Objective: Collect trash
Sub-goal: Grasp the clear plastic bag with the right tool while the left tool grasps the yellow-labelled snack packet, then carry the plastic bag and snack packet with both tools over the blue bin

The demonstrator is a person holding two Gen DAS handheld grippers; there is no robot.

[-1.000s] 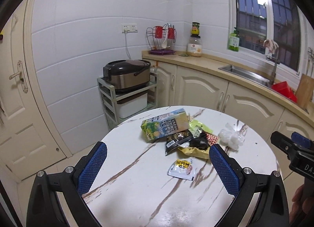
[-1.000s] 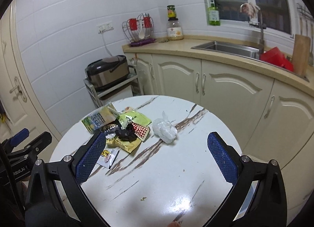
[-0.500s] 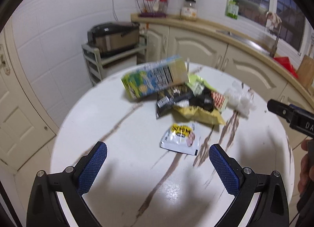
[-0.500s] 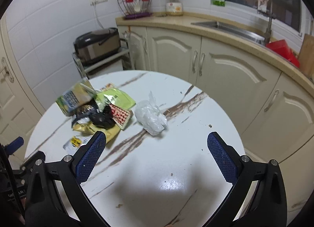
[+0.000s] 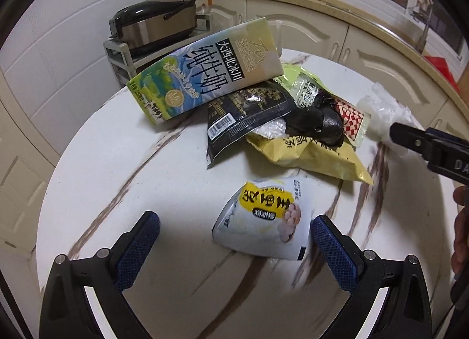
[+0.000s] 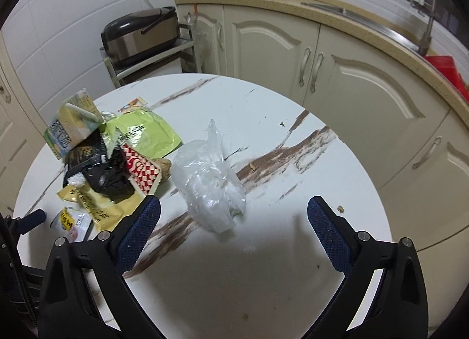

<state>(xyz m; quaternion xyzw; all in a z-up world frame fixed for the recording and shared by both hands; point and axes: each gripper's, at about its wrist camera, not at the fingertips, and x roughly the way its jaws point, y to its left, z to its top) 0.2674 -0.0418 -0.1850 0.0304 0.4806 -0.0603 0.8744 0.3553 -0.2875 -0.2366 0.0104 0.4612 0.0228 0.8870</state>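
A pile of trash lies on a round white marble table (image 5: 123,180). In the left wrist view my left gripper (image 5: 233,239) stands open just above the table, with a white and yellow snack packet (image 5: 263,221) between its fingers. Behind it are a milk carton (image 5: 205,72), a black wrapper (image 5: 246,113) and a yellow bag (image 5: 310,154). In the right wrist view my right gripper (image 6: 231,221) is open, with a crumpled clear plastic bag (image 6: 211,180) lying just ahead between its fingers. The same trash pile (image 6: 111,157) lies to its left.
A rice cooker (image 6: 140,34) on a metal rack stands beyond the table. Cream cabinets (image 6: 351,69) and a counter with a sink curve around the right. Crumbs (image 6: 340,208) dot the table near the right gripper. A hand (image 5: 460,236) shows at the left view's right edge.
Both grippers have come down and forward toward the table. The snack packet now lies between the left fingers, and the clear plastic bag sits close ahead of the right ones.
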